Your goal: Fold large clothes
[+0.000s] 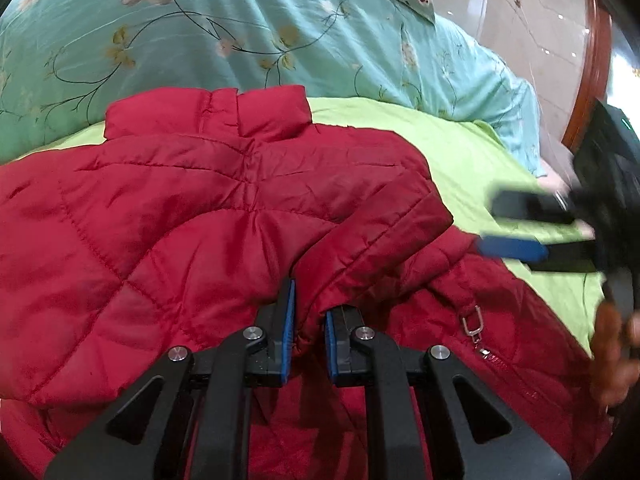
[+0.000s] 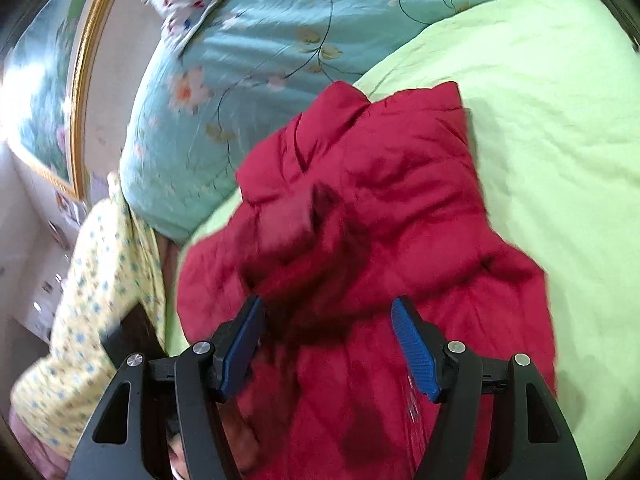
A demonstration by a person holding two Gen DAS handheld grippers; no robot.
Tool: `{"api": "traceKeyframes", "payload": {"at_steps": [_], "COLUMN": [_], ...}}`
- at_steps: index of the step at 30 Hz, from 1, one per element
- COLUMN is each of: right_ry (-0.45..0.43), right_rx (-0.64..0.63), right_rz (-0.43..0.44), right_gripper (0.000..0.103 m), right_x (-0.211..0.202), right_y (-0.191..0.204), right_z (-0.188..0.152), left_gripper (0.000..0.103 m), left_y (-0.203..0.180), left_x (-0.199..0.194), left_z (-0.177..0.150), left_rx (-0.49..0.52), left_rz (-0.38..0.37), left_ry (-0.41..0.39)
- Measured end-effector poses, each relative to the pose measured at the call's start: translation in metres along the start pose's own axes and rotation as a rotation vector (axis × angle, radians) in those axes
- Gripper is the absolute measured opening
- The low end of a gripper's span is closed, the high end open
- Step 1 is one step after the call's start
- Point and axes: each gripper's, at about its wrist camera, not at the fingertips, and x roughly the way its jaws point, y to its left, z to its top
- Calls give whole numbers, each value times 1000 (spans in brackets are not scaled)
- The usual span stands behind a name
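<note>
Between the blue-padded fingers of my left gripper (image 1: pixel 310 314) sits a pinched fold of the red quilted puffer jacket (image 1: pixel 200 208), the pads drawn narrow and clamped on the fabric near where a sleeve cuff (image 1: pixel 384 236) lies folded across the body. That jacket lies spread on a lime-green bedsheet (image 1: pixel 460 148), its stand-up collar (image 1: pixel 208 114) pointing toward the teal floral quilt (image 1: pixel 200 36) bunched beyond it, and a small silver zipper pull (image 1: pixel 474 326) shows just right of my left fingers. My right gripper (image 2: pixel 328 336) hovers over the jacket's crumpled middle with its fingers spread wide, gripping nothing; from the left wrist view it appears blurred at the jacket's right edge. At the far left of the right wrist view hangs a yellow flower-print cloth (image 2: pixel 100 280), beside a gold-framed picture (image 2: pixel 44 92) on the wall.
</note>
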Motion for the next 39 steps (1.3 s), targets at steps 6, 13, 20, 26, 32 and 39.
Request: {"api": "traceKeyframes", "payload": {"at_steps": [6, 13, 20, 26, 32, 39], "right_ry": [63, 103, 41, -2, -6, -101], "right_rx": [123, 85, -44, -128, -200, -260], "right_rz": [106, 57, -53, -165, -240, -315], "right_gripper": [66, 11, 9, 9, 9, 24], "right_x": [47, 68, 48, 29, 36, 24], "right_y": [-12, -6, 3, 0, 6, 23], "right_z": [27, 31, 37, 41, 34, 30], "left_gripper": [11, 34, 42, 42, 42, 42], "left_y": [-3, -1, 14, 59, 125, 154], "left_x": [5, -1, -42, -70, -58, -5], "left_z": [0, -1, -6, 14, 39, 22], "left_rx": [15, -7, -57, -121, -232, -265], "left_rz": [12, -11, -26, 65, 182, 152], "left_ry": [6, 36, 8, -43, -13, 114]}}
